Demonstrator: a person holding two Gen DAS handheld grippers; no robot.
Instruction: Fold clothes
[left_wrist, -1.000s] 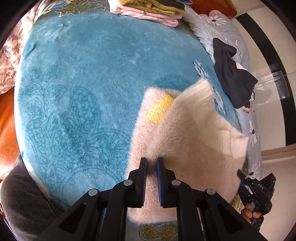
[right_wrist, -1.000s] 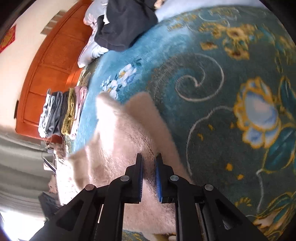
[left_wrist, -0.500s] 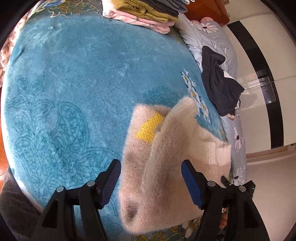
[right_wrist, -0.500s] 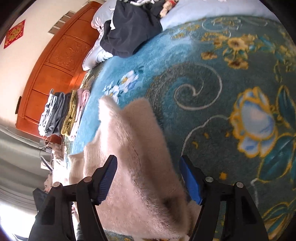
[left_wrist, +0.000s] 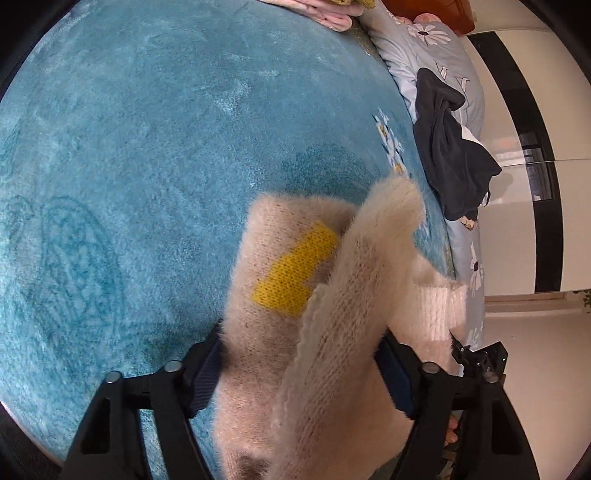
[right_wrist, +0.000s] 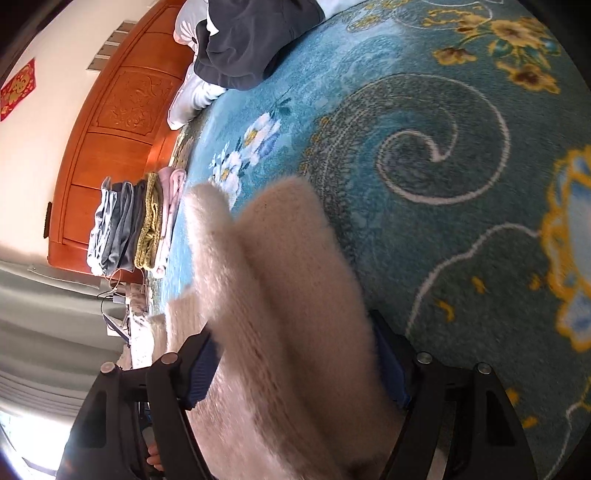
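Lying folded on the teal blanket (left_wrist: 155, 155) of the bed: one fuzzy cream sweater (left_wrist: 332, 369) with a yellow knit patch (left_wrist: 295, 269), bulked between both grippers at the near edge.

Left gripper (left_wrist: 303, 373): jaws spread wide, one finger on either side of the sweater's fold, not clamping it. Right gripper (right_wrist: 295, 369): likewise spread, fingers flanking the same bundle, with no pinch on the knit.

Condition of fold: loose. An upper layer stands up in a ridge, its tip curling off the layer beneath; the yellow patch shows in the gap.

Other items: stack of folded clothes (right_wrist: 129, 229) well apart at the far side of the bed, against the wooden headboard (right_wrist: 122, 110); dark garment (left_wrist: 450, 151) heaped on the floral pillow (left_wrist: 428, 48), also well apart.

Risks noted:
- The raised ridge may flop back open, since nothing holds it down and the knit looks springy.
- Long fibres may snag on the finger pads as the grippers draw away, dragging a layer along and undoing the fold.
- The bundle sits close to the bed's near edge; a tug that way could slide it off.
- Closing on only the top layer would lift that layer alone and spill the rest.
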